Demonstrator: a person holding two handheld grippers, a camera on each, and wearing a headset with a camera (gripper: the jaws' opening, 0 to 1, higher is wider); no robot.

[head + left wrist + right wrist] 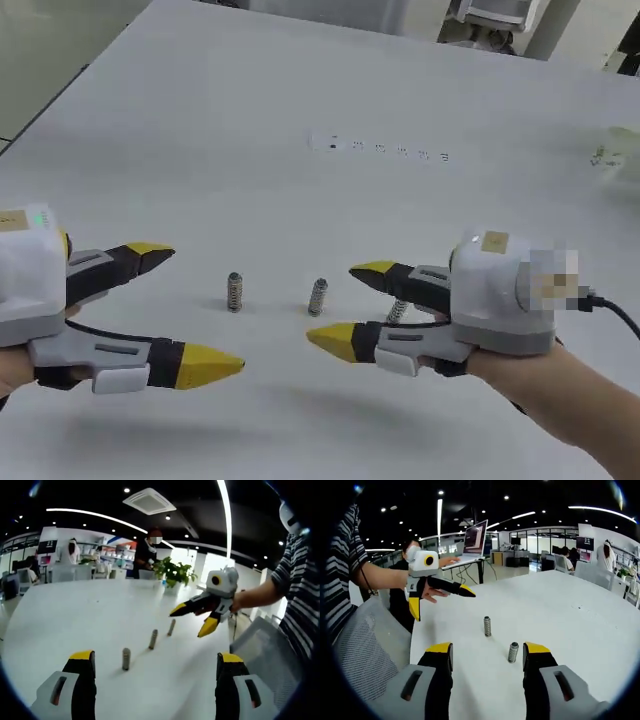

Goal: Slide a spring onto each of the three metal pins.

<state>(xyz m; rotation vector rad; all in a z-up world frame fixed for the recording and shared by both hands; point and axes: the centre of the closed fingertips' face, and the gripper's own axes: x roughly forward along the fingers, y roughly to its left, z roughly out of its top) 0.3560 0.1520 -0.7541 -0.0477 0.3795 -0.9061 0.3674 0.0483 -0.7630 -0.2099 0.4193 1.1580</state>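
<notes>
In the head view I hold the left tool (185, 308) at the lower left of the frame and the right tool (352, 303) at the lower right. Both have their jaws spread wide with nothing between them, and their tips face each other across the white table (300, 100). At mid-frame the first spring (234, 291) and the second spring (317, 297) stand upright and well apart. The third spring (397, 311) leans a little and sits inside the right tool's open jaws, partly hidden by the upper one. I judge that the springs stand like this because each is already over a pin, though the pins themselves are too small to make out. In the left gripper view my own jaws rise apart from the bottom edge. The first spring (126, 658), second spring (153, 639) and third spring (171, 627) run in a line from lower centre up to the right, toward the right tool (190, 622), which hangs open above the table. In the right gripper view the jaws are likewise apart. A near spring (513, 652) stands just beside the jaw tip on the right of the frame, not gripped, and a far spring (487, 626) stands further up at centre. I cannot tell which two of the row these are. The left tool (442, 605) is at the upper left, also open. Both tools being empty fits a task that looks close to done.
</notes>
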